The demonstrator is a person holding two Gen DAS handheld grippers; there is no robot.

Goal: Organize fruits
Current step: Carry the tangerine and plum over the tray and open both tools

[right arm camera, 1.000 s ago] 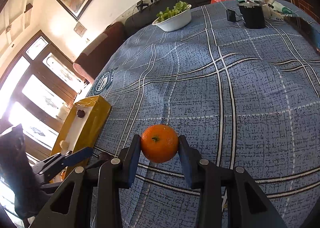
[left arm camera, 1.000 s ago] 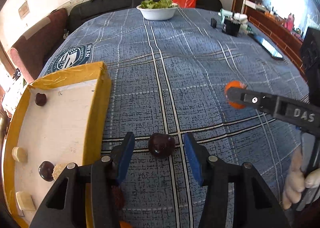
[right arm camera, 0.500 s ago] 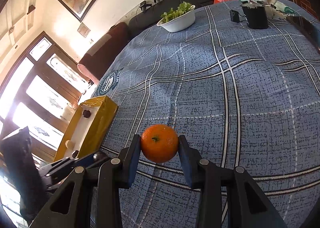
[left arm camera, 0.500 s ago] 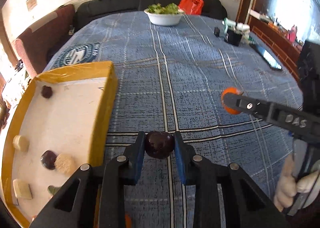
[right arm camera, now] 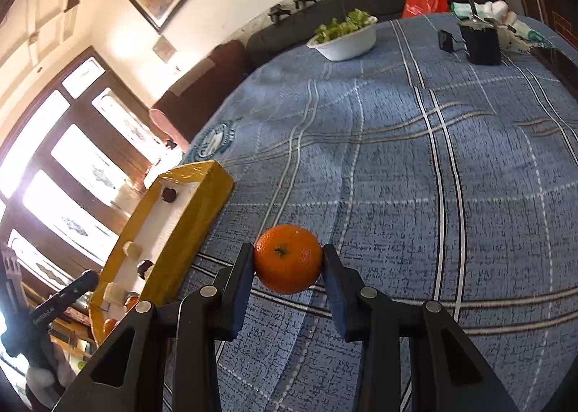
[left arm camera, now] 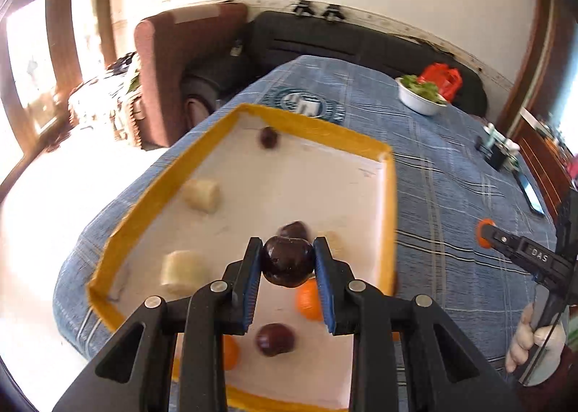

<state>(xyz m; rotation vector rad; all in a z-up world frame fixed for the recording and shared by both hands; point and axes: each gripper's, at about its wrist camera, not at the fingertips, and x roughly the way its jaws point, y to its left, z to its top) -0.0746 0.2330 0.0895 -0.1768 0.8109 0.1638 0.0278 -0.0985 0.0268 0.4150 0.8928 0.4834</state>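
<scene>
The blue plaid surface [right arm camera: 397, 159] is filling most of the right wrist view, carrying the yellow-rimmed tray [left arm camera: 318, 130] at left. The left tool [left arm camera: 288, 262] is hovering above the tray, clenched on a dark plum [left arm camera: 288, 261], probably to drop it beside the plums and oranges there. The right tool [right arm camera: 287, 260] is gripping an orange [right arm camera: 288, 259] at lower centre, above the cloth, likely waiting its turn.

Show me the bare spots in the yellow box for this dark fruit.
The left gripper holds the dark fruit over the yellow box. Bare floor: the middle stretch between the far dark fruit and the banana piece, toward the right wall. Crowded: below the gripper, around the orange and another dark fruit.
</scene>
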